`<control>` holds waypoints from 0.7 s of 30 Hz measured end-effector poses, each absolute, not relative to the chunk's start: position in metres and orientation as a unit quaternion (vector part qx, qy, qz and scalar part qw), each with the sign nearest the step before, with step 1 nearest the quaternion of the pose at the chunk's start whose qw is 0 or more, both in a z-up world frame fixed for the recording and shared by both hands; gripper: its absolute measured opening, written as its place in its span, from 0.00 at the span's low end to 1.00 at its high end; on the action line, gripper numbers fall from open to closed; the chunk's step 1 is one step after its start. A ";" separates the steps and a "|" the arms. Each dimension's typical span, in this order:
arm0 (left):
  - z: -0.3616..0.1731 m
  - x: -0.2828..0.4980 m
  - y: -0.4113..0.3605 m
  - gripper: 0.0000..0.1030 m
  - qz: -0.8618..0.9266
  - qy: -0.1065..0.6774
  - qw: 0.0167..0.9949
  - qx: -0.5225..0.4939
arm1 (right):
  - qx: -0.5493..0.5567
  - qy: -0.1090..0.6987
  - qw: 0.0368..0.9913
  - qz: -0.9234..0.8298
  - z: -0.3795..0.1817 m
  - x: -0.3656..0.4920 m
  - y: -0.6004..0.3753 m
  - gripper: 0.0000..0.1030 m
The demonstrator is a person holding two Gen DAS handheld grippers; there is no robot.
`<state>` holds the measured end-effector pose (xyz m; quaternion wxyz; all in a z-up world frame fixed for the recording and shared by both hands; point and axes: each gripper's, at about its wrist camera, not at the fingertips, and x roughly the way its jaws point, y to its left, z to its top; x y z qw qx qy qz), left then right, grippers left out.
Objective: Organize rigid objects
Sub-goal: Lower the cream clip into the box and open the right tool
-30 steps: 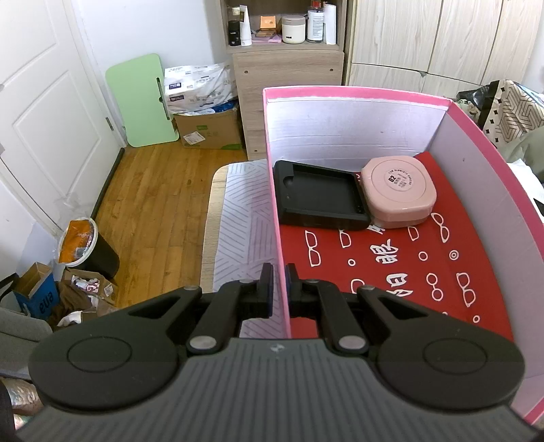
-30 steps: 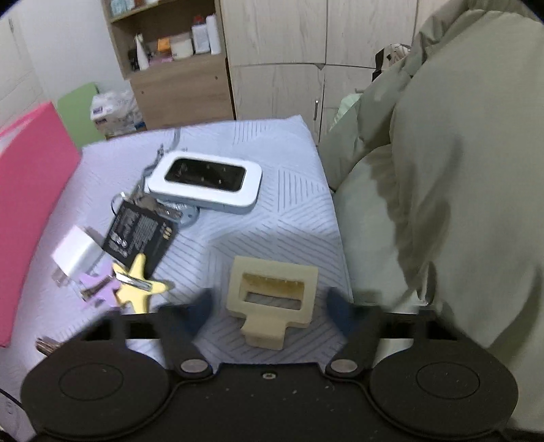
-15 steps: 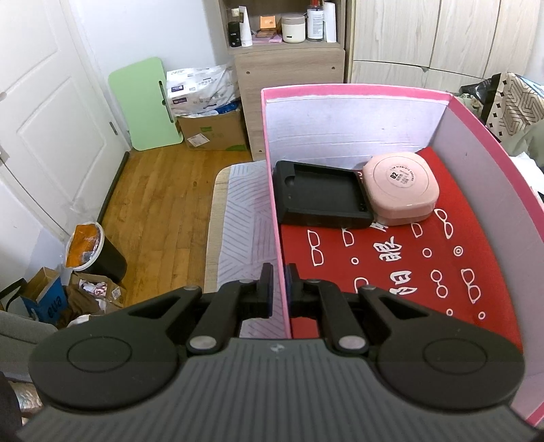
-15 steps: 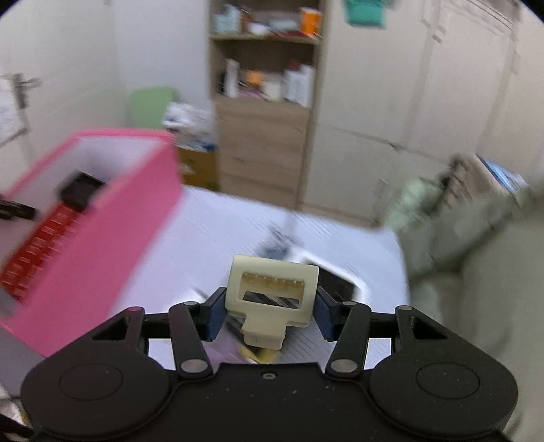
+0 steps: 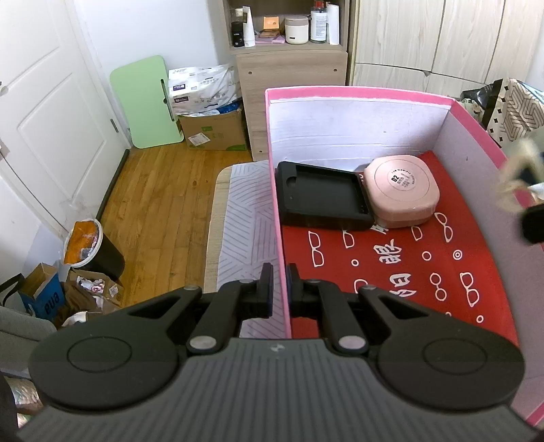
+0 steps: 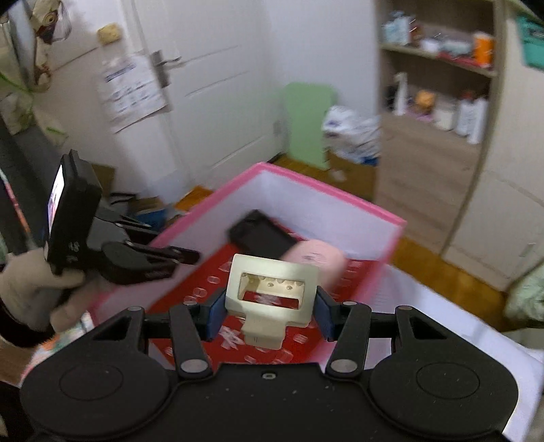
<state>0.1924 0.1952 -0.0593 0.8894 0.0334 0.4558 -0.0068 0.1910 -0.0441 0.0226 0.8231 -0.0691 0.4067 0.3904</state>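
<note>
The right gripper grips a cream clip above the pink box, whose wall the left gripper pinches; the clip could land on the black tray or pink case.

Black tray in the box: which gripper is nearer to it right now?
Probably left, though it's close. The left gripper clamps the pink box wall on the black tray's side. The right gripper holds the cream clip above the box's opposite side.

Home bedroom: bed, wardrobe, shelves.
</note>
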 end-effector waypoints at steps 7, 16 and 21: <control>-0.059 0.192 0.198 0.08 -0.009 0.455 0.890 0.027 | -0.027 0.508 0.760 0.404 -0.017 0.241 0.011 0.56; -0.058 0.191 0.201 0.07 -0.012 0.452 0.892 0.020 | -0.010 0.581 0.713 0.392 -0.062 0.269 0.053 0.56; -0.058 0.191 0.202 0.07 -0.016 0.452 0.892 0.017 | 0.029 0.608 0.704 0.366 -0.076 0.280 0.054 0.61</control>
